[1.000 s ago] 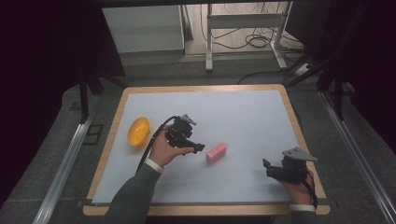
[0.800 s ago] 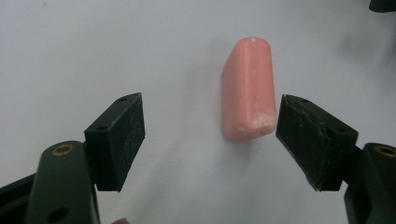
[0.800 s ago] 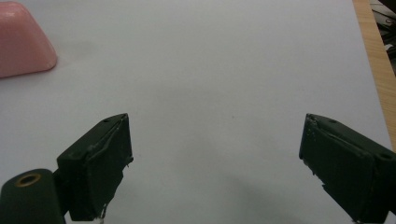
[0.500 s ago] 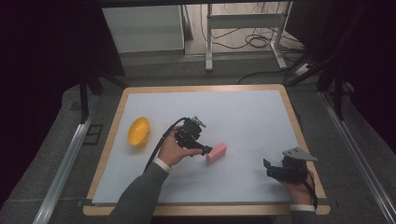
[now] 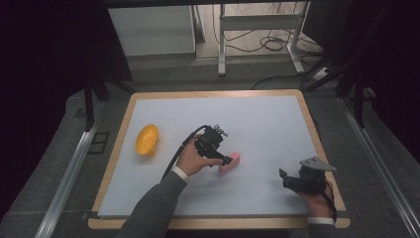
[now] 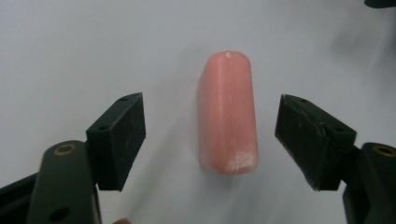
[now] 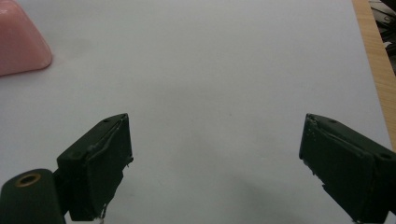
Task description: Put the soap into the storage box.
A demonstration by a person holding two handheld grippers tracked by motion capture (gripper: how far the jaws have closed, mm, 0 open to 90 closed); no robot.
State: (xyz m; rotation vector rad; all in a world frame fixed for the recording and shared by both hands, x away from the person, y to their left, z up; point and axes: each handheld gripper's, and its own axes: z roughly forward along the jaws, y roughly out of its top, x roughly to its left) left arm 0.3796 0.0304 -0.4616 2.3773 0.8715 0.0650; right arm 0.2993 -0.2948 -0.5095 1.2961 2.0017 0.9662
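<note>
We hold the left gripper (image 6: 210,140) with jaws wide apart astride the pink block (image 6: 228,114) lying mid-worktop, nothing gripped yet, so closing likely comes next, while the right gripper (image 5: 297,181) waits open and empty at four o'clock.

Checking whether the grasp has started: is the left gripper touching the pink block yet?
Apart. The left gripper view shows the left gripper open, with white table visible between each jaw and the pink block.

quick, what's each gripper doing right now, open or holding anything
Left gripper: open, jaws either side of the pink rounded soap-like block, not touching it.
Right gripper: open, holding nothing, over the white table sheet.
</note>
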